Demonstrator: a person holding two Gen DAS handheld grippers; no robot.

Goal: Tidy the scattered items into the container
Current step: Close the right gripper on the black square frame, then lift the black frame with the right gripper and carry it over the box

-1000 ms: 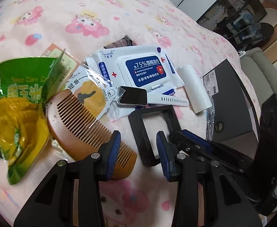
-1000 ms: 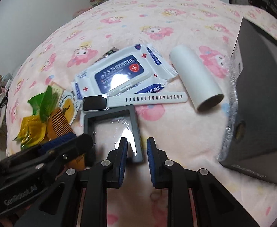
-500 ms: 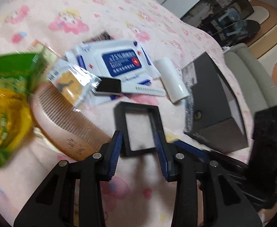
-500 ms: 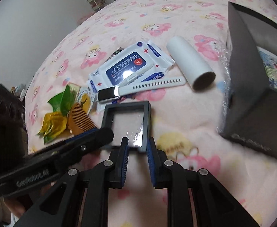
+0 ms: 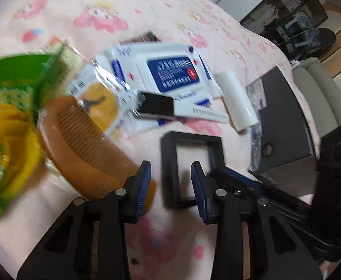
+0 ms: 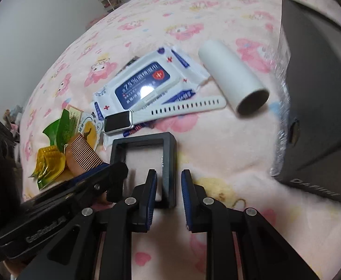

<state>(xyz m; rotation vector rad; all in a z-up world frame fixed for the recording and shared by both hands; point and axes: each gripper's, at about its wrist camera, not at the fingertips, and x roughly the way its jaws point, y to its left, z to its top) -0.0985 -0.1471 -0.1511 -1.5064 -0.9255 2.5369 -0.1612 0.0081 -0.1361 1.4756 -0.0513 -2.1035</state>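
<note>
Hovering nearest over the pink bed (image 6: 228, 154), the right gripper (image 6: 169, 187) has its jaws narrowly parted astride the right rail of the black frame (image 6: 144, 161), not yet pinching it. The left gripper (image 5: 170, 179) stands spread at the frame's near left corner, empty. The frame's long axis runs away from both. Farther right sits the dark box (image 6: 322, 126).
</note>
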